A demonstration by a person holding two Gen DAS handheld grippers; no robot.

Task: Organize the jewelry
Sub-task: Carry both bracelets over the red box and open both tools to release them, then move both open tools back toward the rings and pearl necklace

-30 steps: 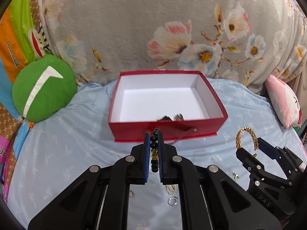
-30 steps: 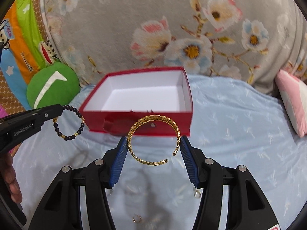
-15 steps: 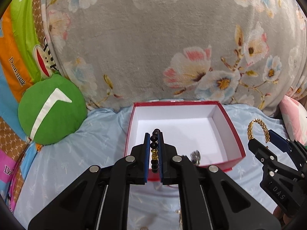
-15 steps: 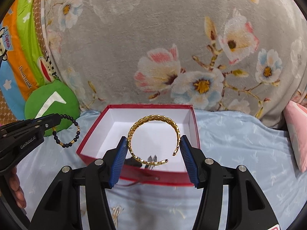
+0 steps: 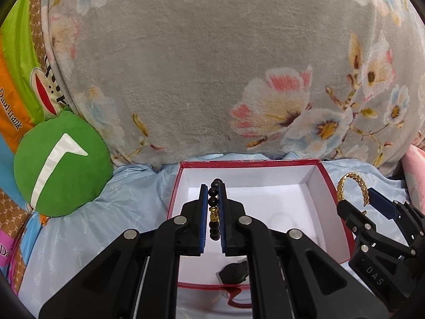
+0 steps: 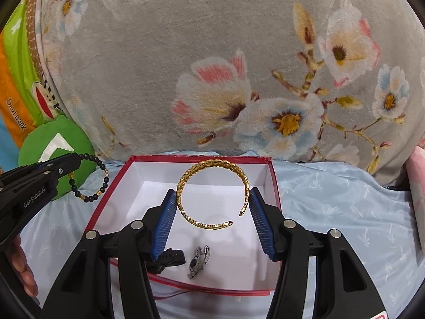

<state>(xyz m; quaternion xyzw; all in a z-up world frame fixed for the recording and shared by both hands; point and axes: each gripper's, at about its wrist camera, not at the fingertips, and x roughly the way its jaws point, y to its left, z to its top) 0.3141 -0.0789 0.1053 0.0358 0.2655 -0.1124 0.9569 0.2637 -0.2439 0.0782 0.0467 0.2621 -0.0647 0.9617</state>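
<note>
Two pieces in hand, both carried over the red box (image 6: 275, 186) that sits on the pale blue bed sheet (image 6: 345, 212), its far wall near the grey floral blanket (image 6: 212, 53). Left gripper (image 5: 213, 212) is nearly closed, clamped on a strand of the black bead bracelet (image 5: 213, 207); in the right wrist view the rest of that loop hangs free off the left side of the box, in front of the green cushion (image 5: 61, 170). Judged: beads on cord or elastic, so light and limp, swings when moved, round beads liable to roll out of a pinch; the hold across a bead or two with the ribbed blue pads looks adequate, and it should fall in a heap when released. Right gripper (image 6: 213, 207) stands half apart, its pads pressed on the two outer sides of the gold cuff bangle (image 6: 212, 164), gap of the cuff facing near and right. Judged: stiff, light metal, smooth and somewhat slippery, and an open cuff will spring or bend if squeezed hard, so a gentle grip across the widest part suits it, as here. Inside the box, at the near wall, lie a black watch-like strap (image 6: 170, 257) and a small silver piece (image 6: 199, 260); dropped items may land on them.
</note>
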